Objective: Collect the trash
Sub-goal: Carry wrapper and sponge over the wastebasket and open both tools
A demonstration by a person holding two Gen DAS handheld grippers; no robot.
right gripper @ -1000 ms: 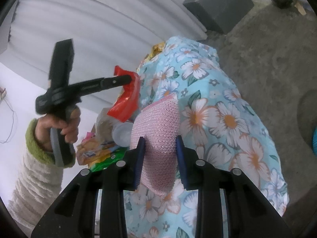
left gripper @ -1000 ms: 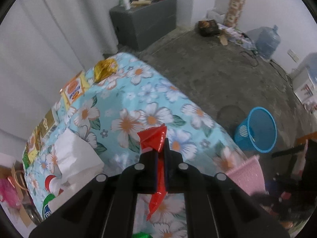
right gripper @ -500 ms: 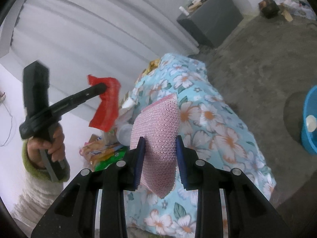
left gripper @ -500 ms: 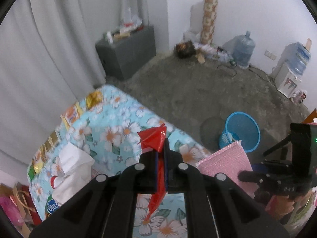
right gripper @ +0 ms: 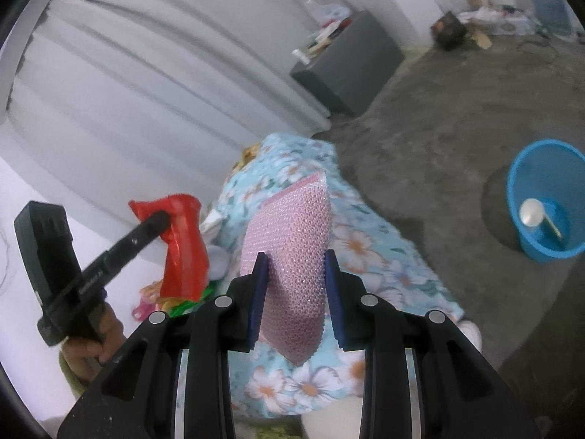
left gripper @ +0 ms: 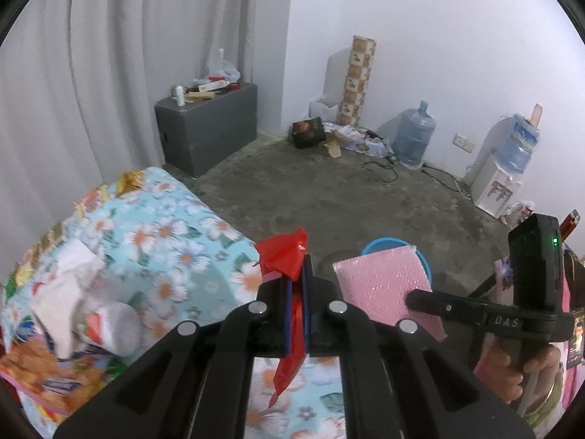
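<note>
We see the left gripper (left gripper: 297, 292) with its jaws pressed together on a red wrapper (left gripper: 287, 259), whose crumpled top sticks up above the fingers while a thin tail hangs below them. The right gripper (right gripper: 295, 285) pinches a pink textured bag (right gripper: 292, 252) between its blue pads (right gripper: 258, 292), the bag standing upright with a corner pointing down past the jaws. Both pieces of trash are held in the air over the near end of a table under a flowered cloth (left gripper: 172, 234). Along the table's left edge lie a crumpled white tissue (left gripper: 65, 292), a white bottle on its side (left gripper: 117, 325) and several snack packets (left gripper: 47, 373). A blue bin (right gripper: 544, 197) stands on the concrete floor (left gripper: 329, 197) off the table's right side, well apart from it, with a white spoon-like thing (right gripper: 537, 219) inside. A grey cabinet (left gripper: 208, 128) sits by the curtain (left gripper: 109, 55).
</note>
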